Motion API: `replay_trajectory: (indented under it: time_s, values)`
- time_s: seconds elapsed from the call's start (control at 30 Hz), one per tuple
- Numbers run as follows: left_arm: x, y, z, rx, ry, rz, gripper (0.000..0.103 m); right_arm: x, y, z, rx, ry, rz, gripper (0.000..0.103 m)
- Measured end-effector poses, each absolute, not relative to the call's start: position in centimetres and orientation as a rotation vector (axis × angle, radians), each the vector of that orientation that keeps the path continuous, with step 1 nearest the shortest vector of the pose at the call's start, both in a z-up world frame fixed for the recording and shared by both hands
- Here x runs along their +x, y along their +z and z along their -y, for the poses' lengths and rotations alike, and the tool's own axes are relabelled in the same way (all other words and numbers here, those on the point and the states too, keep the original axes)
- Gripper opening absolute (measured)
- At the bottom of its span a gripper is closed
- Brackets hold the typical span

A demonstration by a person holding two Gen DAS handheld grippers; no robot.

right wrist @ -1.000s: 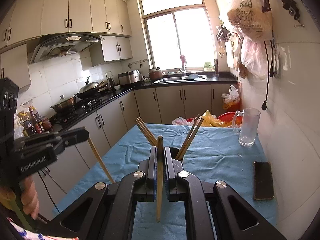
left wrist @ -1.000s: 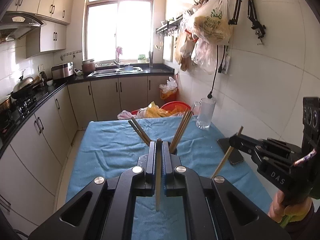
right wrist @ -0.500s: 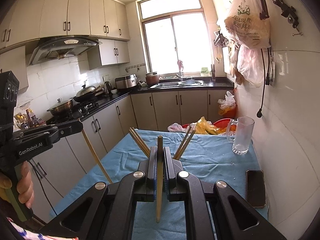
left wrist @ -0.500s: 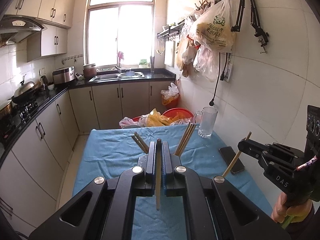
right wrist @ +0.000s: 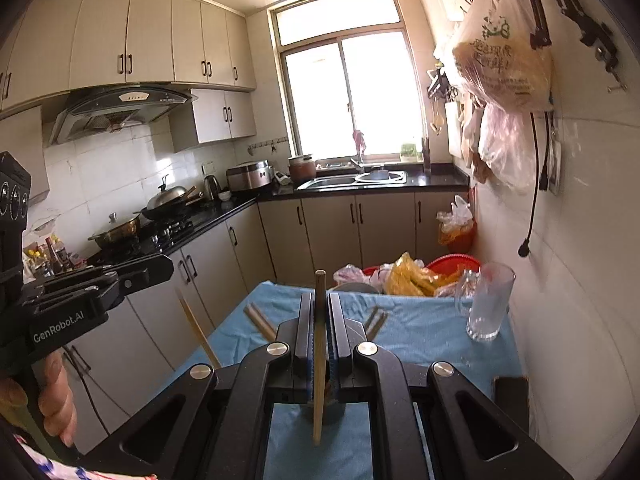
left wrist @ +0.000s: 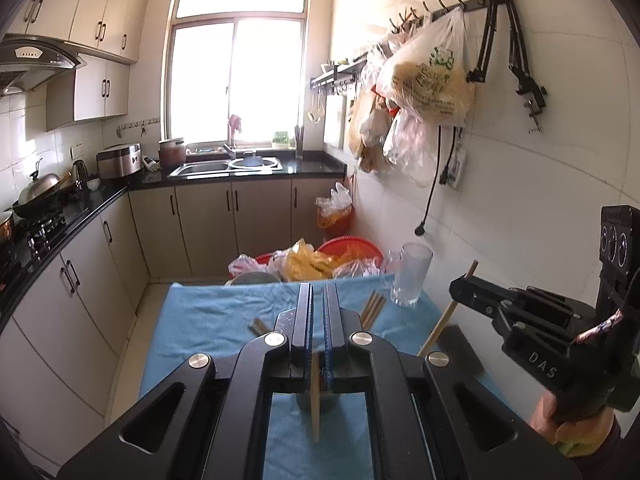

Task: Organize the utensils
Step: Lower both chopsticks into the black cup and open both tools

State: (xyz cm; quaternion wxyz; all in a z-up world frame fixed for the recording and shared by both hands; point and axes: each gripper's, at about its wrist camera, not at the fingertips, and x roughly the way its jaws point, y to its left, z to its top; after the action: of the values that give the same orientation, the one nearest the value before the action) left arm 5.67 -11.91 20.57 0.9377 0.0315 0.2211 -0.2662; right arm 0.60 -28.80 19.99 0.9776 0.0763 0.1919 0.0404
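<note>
My left gripper (left wrist: 318, 286) is shut on one wooden chopstick (left wrist: 315, 400), whose lower end hangs below the jaws. My right gripper (right wrist: 320, 296) is shut on another chopstick (right wrist: 319, 344), held upright. Each gripper shows in the other's view: the right gripper (left wrist: 460, 285) beside the wall with its chopstick (left wrist: 442, 322), the left gripper (right wrist: 164, 264) over the table's left edge with its chopstick (right wrist: 198, 332). Both hang above the blue-clothed table (left wrist: 208, 320). More chopsticks (left wrist: 372, 310) fan out either side of a grey round container (left wrist: 282, 316), mostly hidden behind my fingers.
A glass mug (left wrist: 410, 276) stands at the table's far right by the tiled wall. A dark phone (right wrist: 510, 396) lies at the right edge. Past the far end sits a red basin (left wrist: 348, 244) with plastic bags. Cabinets line the left side.
Both grippers have risen and drawn back from the table, which now looks smaller and lower. Each keeps its chopstick clamped. The chopsticks on the table have not moved.
</note>
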Motion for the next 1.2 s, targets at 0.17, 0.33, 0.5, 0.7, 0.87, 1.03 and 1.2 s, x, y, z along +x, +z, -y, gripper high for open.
replay_trajectory:
  time_s: [0.17,0.33,0.5,0.7,0.87,1.03,1.2]
  values:
    - [8.0,20.8,13.3,0.049,-0.546,-0.44,0.004,3.9,20.7,29.0,0.165,0.075,-0.379,0.006]
    - [10.4,19.9,14.3,0.037,-0.549,-0.47,0.004,7.7,20.0,28.5,0.155,0.055,-0.391,0.006]
    - [10.8,18.8,13.5,0.026,-0.545,-0.475,0.004,11.6,17.7,28.3,0.164,0.033,-0.439,0.006]
    - [9.5,17.4,11.6,0.033,-0.53,-0.465,0.008,14.7,14.3,28.7,0.189,0.043,-0.531,0.007]
    - [9.1,16.1,9.8,-0.007,-0.516,-0.498,0.028,15.7,12.9,28.9,0.217,0.05,-0.575,0.007]
    - [8.3,14.7,8.5,0.005,-0.487,-0.504,0.033,16.2,12.8,28.6,0.222,0.061,-0.589,0.011]
    - [7.7,13.6,7.8,0.008,-0.474,-0.526,0.04,16.1,13.1,28.3,0.205,0.065,-0.578,0.027]
